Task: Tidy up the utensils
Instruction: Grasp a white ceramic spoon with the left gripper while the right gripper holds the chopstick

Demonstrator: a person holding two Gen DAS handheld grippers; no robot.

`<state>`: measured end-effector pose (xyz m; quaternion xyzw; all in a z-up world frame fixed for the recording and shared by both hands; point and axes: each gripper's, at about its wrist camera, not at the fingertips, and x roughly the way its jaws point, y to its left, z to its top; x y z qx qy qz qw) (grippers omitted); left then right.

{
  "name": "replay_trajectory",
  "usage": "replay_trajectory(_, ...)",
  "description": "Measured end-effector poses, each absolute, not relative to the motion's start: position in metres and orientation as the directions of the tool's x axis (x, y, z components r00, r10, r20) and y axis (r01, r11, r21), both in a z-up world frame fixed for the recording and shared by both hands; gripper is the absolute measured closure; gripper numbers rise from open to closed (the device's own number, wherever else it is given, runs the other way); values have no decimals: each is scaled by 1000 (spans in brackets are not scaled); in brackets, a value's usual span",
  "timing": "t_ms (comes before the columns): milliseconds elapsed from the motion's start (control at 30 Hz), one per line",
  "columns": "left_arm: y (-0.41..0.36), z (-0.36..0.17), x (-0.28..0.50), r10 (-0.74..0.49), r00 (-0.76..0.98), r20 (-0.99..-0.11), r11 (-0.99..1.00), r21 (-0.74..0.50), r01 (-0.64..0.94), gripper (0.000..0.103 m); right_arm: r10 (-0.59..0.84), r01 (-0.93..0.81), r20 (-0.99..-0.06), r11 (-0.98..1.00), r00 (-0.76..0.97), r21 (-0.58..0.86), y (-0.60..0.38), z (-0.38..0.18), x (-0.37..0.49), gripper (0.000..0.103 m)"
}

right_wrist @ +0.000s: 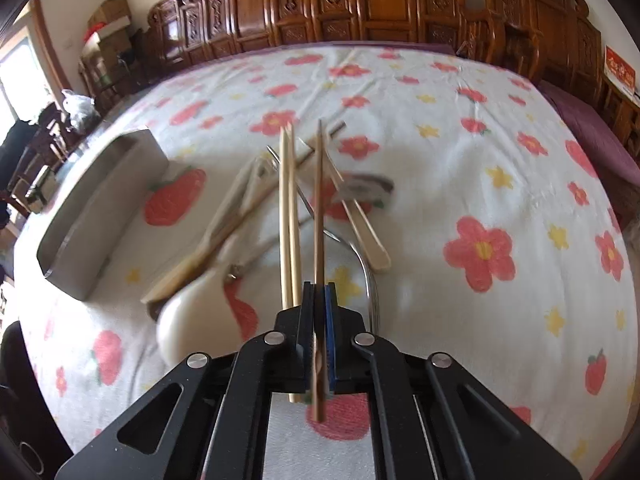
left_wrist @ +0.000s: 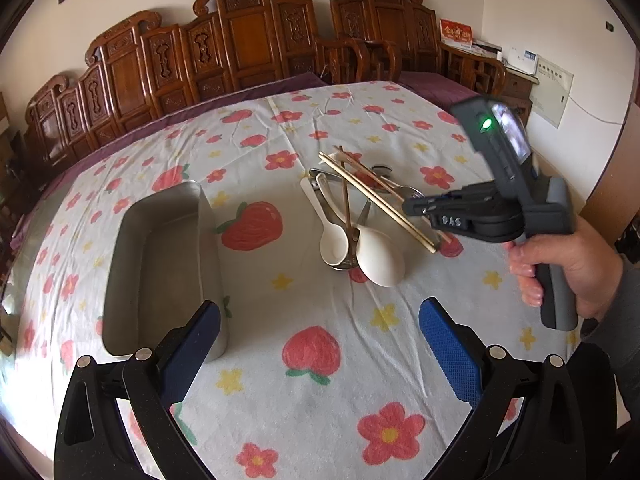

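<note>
A pile of utensils (left_wrist: 352, 216) lies mid-table: white ceramic spoons (left_wrist: 378, 256), metal spoons, pale chopsticks (left_wrist: 376, 196) and brown ones. My right gripper (right_wrist: 319, 292) is shut on a brown chopstick (right_wrist: 319, 200), which runs between its pads and points away over the pile. A pair of pale chopsticks (right_wrist: 289, 208) lies just left of its fingers, outside the grip. In the left wrist view, a hand holds the right gripper (left_wrist: 412, 205) at the pile's right edge. My left gripper (left_wrist: 320, 332) hovers open and empty over the cloth, beside the metal tray (left_wrist: 160, 264).
The rectangular metal tray (right_wrist: 92, 216) stands left of the pile with nothing visible inside. A flowered, strawberry-print cloth (left_wrist: 312, 400) covers the table. Carved wooden chairs (left_wrist: 248, 40) line the far edge. A person's hand and sleeve (left_wrist: 580, 272) are at the right.
</note>
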<state>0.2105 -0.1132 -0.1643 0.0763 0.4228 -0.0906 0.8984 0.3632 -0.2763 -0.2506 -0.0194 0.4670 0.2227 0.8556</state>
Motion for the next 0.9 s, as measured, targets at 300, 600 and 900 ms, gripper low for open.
replay_trajectory(300, -124, -179, 257, -119, 585, -802, 972, 26, 233, 13, 384, -400, -782, 897, 491, 189, -286, -232, 366, 97)
replay_trajectory(600, -141, -217, 304, -113, 493, -863, 969, 15, 247, 50, 399, -396, -762, 895, 510, 204, -294, -218, 362, 97)
replay_trajectory(900, -141, -222, 314, -113, 482, -869, 975, -5, 221, 77, 410, -403, -758, 890, 507, 212, -292, -214, 362, 97)
